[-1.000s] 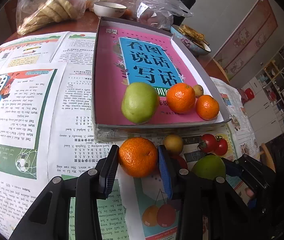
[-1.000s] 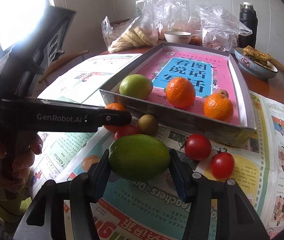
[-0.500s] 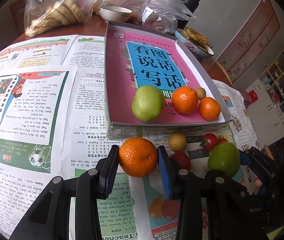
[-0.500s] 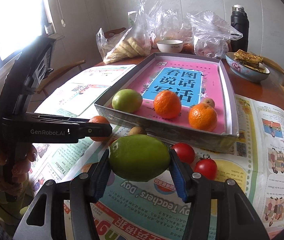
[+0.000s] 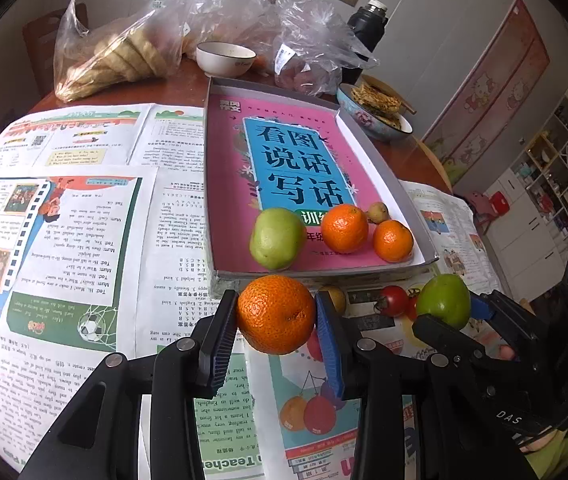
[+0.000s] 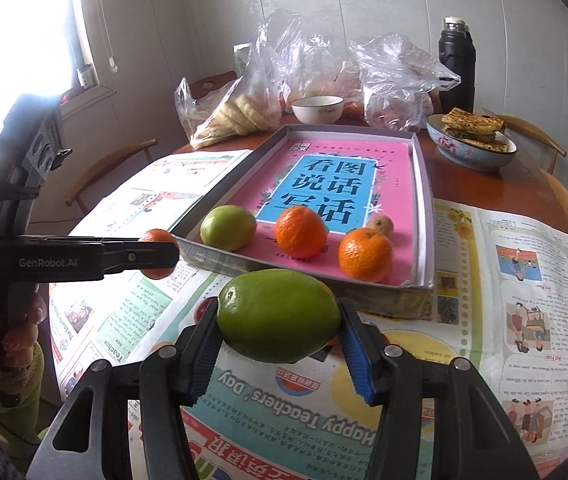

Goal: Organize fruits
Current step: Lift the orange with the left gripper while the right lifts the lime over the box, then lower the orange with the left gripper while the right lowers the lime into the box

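My left gripper [image 5: 276, 316] is shut on an orange [image 5: 276, 314], held above the newspaper just in front of the grey box tray [image 5: 388, 184]. My right gripper [image 6: 278, 316] is shut on a green fruit [image 6: 278, 314], also lifted; that fruit [image 5: 444, 300] and the right gripper show at the right of the left wrist view. Inside the tray's pink floor lie a green fruit [image 5: 278, 238], two oranges [image 5: 344, 228] [image 5: 393, 240] and a small brownish fruit [image 5: 377, 212]. On the newspaper before the tray rest a tomato [image 5: 393, 300] and a small brown fruit [image 5: 334, 298], partly hidden.
Newspaper sheets [image 5: 64, 208] cover the round wooden table. At the back stand plastic bags of bread [image 5: 116, 60], a white bowl [image 5: 226, 58], a black flask [image 5: 366, 32] and a bowl of flatbread [image 5: 376, 112]. A person's hand [image 6: 16, 320] holds the left gripper's handle.
Both grippers rose and drew closer to the tray, each still carrying its fruit. The tomatoes slipped out of sight behind the green fruit in the right wrist view.
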`<state>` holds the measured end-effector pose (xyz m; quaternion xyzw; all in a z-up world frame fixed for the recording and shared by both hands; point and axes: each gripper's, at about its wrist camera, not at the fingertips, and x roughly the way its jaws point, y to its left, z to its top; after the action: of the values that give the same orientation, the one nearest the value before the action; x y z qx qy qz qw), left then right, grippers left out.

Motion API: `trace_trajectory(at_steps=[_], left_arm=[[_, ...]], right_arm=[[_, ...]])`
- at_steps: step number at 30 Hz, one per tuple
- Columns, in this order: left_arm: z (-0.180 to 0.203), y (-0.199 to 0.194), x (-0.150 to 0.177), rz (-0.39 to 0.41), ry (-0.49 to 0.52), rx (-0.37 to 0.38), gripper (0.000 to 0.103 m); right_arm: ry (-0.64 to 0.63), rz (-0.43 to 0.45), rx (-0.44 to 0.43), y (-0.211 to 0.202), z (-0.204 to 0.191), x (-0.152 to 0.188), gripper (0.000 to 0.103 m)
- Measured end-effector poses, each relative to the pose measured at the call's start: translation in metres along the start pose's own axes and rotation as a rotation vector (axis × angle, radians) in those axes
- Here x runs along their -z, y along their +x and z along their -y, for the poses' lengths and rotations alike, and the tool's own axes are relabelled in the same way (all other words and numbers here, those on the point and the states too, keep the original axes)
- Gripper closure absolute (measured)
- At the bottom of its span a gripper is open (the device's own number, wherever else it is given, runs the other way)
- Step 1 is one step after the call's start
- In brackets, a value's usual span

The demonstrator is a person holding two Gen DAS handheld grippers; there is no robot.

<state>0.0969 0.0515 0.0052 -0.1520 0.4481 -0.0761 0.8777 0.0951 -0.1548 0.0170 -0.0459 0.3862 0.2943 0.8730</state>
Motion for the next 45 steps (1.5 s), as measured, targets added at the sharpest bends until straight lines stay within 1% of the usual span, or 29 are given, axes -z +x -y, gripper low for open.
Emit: trace_trajectory(at_steps=[8,17,35,40,45], left_arm=[[0.003,-0.001,-0.007,0.015,0.002,0.012,0.063],[0.002,0.001,-0.022,0.035,-0.004,0.018,0.063],[-0.004,0.015,-0.049,0.051,-0.024,0.004,0.063],[-0.003,0.019,-0.061,0.065,-0.023,-0.01,0.063],[0.0,0.029,-0.071,0.058,-0.019,-0.007,0.063]], right_arm=[[0.028,0.019,0.03,-0.005,0.015,-0.006,0.048],[0.05,0.029,0.056,-0.001,0.026,-0.013,0.048],[0.05,0.071,0.029,0.013,0.016,-0.036,0.048],[0.047,0.063,0.02,0.021,0.016,-0.038,0.048],[0.03,0.047,0.026,0.029,0.014,-0.036,0.048]])
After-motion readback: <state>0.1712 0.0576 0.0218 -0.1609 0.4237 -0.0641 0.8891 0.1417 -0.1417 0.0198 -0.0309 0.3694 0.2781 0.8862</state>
